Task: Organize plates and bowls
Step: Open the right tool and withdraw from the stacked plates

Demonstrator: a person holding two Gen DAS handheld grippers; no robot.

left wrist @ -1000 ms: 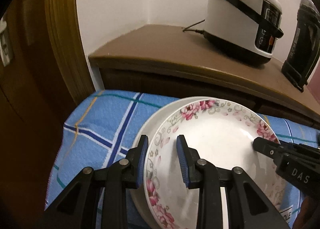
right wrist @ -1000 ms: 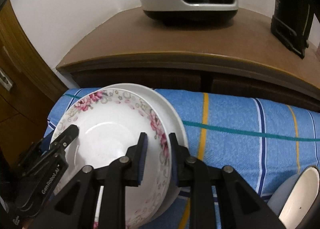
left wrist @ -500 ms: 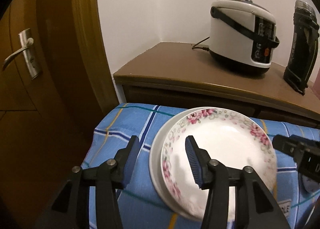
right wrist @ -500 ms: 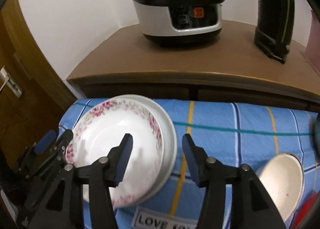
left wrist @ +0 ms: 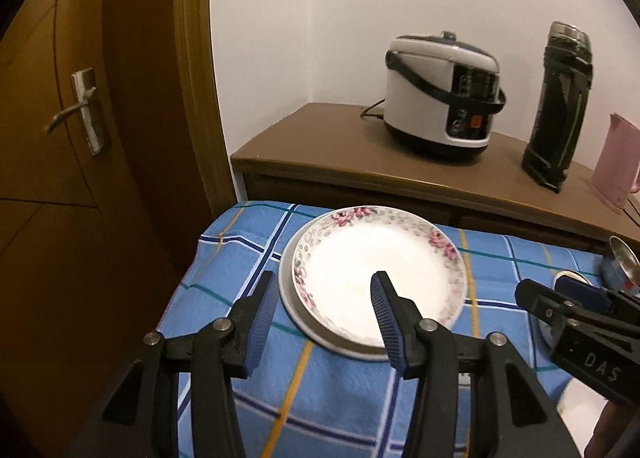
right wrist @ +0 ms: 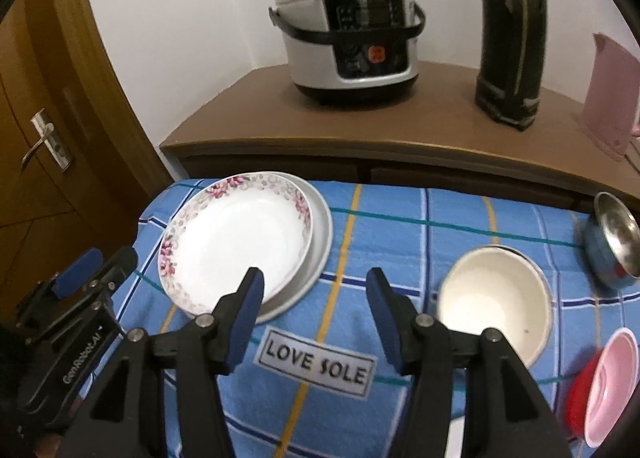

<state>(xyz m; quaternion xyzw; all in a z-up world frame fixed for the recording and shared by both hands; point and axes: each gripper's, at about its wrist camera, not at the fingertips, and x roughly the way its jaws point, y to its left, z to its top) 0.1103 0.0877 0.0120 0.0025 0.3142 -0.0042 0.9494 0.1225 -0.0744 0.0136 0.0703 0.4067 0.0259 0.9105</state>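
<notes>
With the floral plate point(right wrist: 236, 234) stacked at frame left, our left gripper point(left wrist: 324, 298) gapes empty, our right gripper point(right wrist: 314, 290) is opening empty; next, we judge, the cream bowl point(right wrist: 494, 298) at right.

"LOVE SOLE" on the cloth label point(right wrist: 316, 362); "DAS" on the right tool point(left wrist: 560, 300).

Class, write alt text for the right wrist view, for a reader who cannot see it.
A flowered plate sits stacked on a plain white plate on a blue checked cloth, released. The right tool, its jaws opening, holds nothing. A cream bowl lies to the right, and a rice cooker stands on the cabinet behind.
</notes>
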